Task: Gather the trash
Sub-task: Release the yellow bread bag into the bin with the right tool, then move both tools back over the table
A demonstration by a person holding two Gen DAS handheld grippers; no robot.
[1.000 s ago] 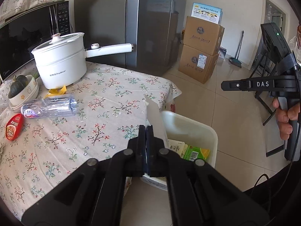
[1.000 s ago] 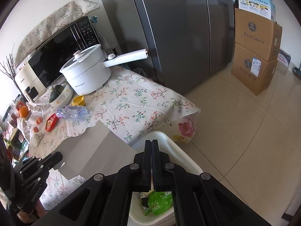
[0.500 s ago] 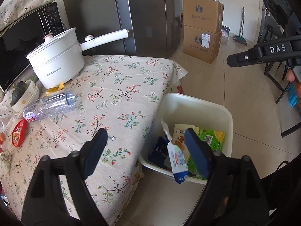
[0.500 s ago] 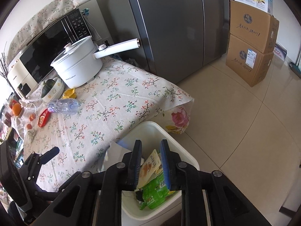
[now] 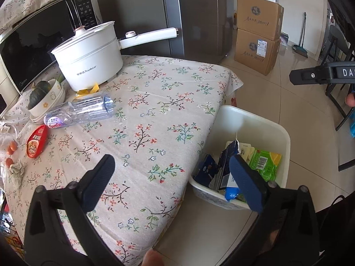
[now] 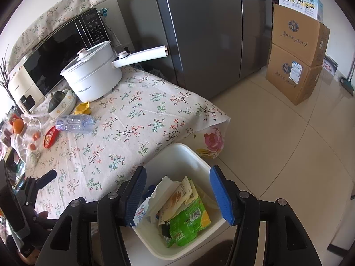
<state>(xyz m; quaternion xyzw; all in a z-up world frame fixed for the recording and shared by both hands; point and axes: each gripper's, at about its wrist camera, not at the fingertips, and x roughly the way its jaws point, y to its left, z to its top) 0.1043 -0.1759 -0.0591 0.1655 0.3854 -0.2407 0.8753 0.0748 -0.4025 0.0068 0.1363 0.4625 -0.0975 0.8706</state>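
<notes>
A white bin stands on the floor by the table's corner and holds cartons and a green packet. My left gripper is open and empty above the table's edge beside the bin. My right gripper is open and empty right above the bin. On the floral tablecloth lie an empty clear bottle, a red packet, a yellow wrapper and a crumpled tissue.
A white pot with a long handle stands at the table's back, by a microwave and stacked bowls holding a squash. Small oranges lie at the left. A fridge and cardboard boxes stand behind.
Both grippers were shut a second ago and have opened wide. The white carton held by my left gripper has dropped into the bin. The left gripper has drawn back over the table's edge.
</notes>
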